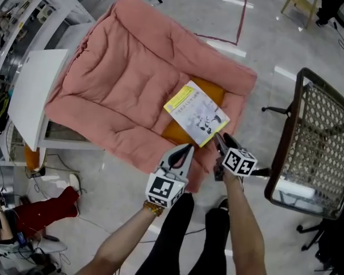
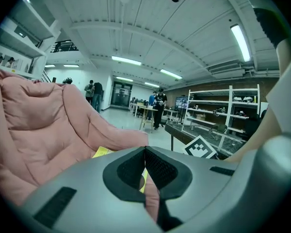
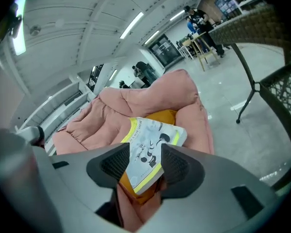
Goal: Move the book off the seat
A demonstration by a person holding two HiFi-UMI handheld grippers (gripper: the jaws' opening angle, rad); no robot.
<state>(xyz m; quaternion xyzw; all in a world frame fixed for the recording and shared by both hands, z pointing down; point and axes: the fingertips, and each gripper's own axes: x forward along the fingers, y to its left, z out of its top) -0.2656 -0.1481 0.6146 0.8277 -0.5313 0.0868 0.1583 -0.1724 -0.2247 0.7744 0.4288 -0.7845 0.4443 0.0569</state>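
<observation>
A white book with yellow edges (image 1: 196, 112) lies on an orange cushion (image 1: 213, 91) at the near right of the big pink padded seat (image 1: 126, 79). My right gripper (image 1: 221, 137) is at the book's near corner. In the right gripper view the book (image 3: 148, 144) runs between the jaws of my right gripper (image 3: 145, 155), which stand apart on either side of it without pressing. My left gripper (image 1: 186, 149) hovers just left of it at the seat's front edge, shut and empty. In the left gripper view a sliver of the book (image 2: 102, 152) shows past the left gripper (image 2: 145, 152).
A dark wicker chair (image 1: 321, 142) stands close on the right. A white table top (image 1: 34, 90) and shelving flank the seat's left. A red bag (image 1: 43, 211) lies on the floor at lower left. People stand far off in the hall (image 2: 159, 108).
</observation>
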